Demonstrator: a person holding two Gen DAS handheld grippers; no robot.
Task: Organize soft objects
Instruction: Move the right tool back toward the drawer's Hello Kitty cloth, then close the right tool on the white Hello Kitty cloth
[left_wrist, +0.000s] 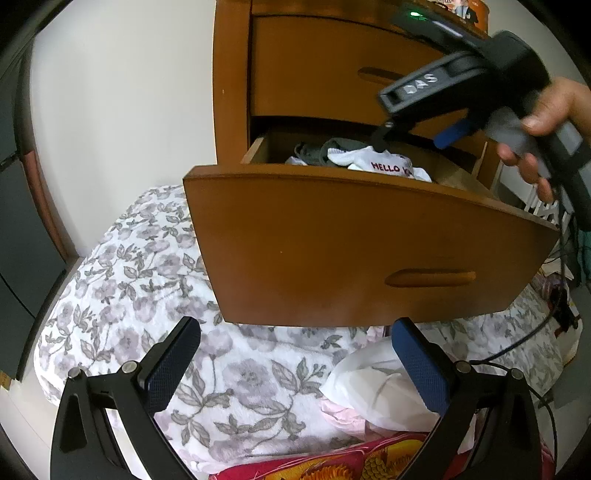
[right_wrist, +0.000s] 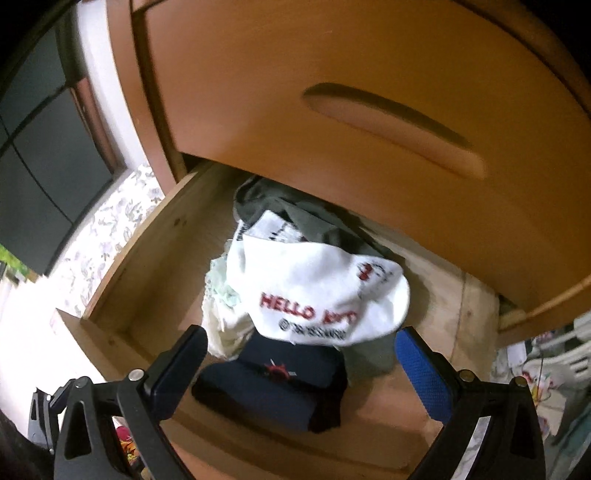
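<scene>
Your right claw (right_wrist: 301, 363) hangs wide open and empty over the drawer (right_wrist: 122, 273); pinch the soft, light white sock (right_wrist: 314, 291) at its bunched middle.

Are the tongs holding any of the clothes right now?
No. The left tongs are open over the bed, and the right tongs are open above the drawer, with nothing between them.

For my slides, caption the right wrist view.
Open right gripper hovers over an open wooden drawer holding a white Hello Kitty sock and dark folded cloth.
</scene>
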